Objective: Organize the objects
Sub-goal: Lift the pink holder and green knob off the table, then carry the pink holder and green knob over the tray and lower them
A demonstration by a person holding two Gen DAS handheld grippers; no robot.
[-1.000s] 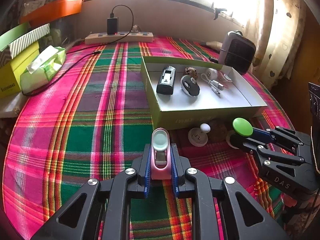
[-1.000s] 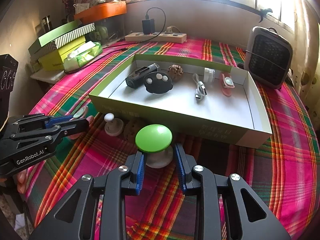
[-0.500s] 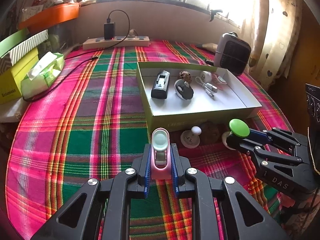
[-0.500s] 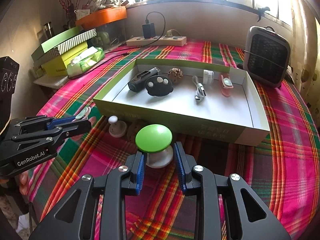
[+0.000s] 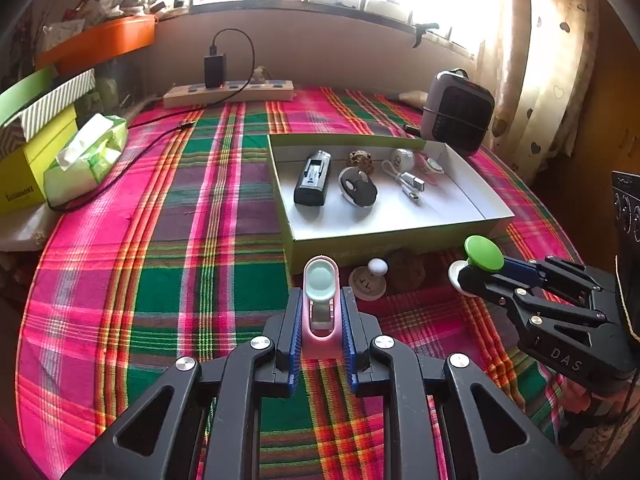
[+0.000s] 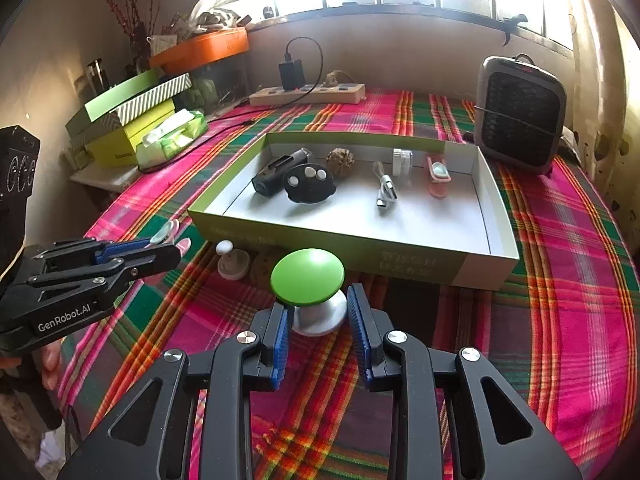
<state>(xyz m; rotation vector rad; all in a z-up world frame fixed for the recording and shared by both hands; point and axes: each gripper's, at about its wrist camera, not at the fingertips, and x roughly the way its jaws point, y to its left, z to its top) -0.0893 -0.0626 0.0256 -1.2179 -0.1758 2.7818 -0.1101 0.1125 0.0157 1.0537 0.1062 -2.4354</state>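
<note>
My left gripper point(image 5: 320, 312) is shut on a pink clip point(image 5: 321, 304) with a pale green pad, held above the plaid tablecloth in front of the green box point(image 5: 384, 240). My right gripper point(image 6: 318, 320) is shut on a green-capped white knob point(image 6: 308, 278), also lifted, just before the box's front wall point(image 6: 360, 248). The box holds a black device point(image 6: 280, 170), a black remote point(image 6: 309, 184), a brown ball point(image 6: 340, 162), a white cable point(image 6: 386, 192) and another pink clip point(image 6: 438, 176). A small white knob point(image 6: 232, 262) and a brown ball point(image 6: 264, 270) lie on the cloth.
A grey heater point(image 6: 518, 114) stands at the back right. A power strip point(image 6: 308, 94) with a charger lies by the far wall. Stacked boxes point(image 6: 128, 120) and a tissue pack point(image 6: 172, 138) sit at the left. A curtain point(image 5: 532, 60) hangs at right.
Both grippers have risen and drawn back from the box while holding their objects; the table and box look smaller and farther now.
</note>
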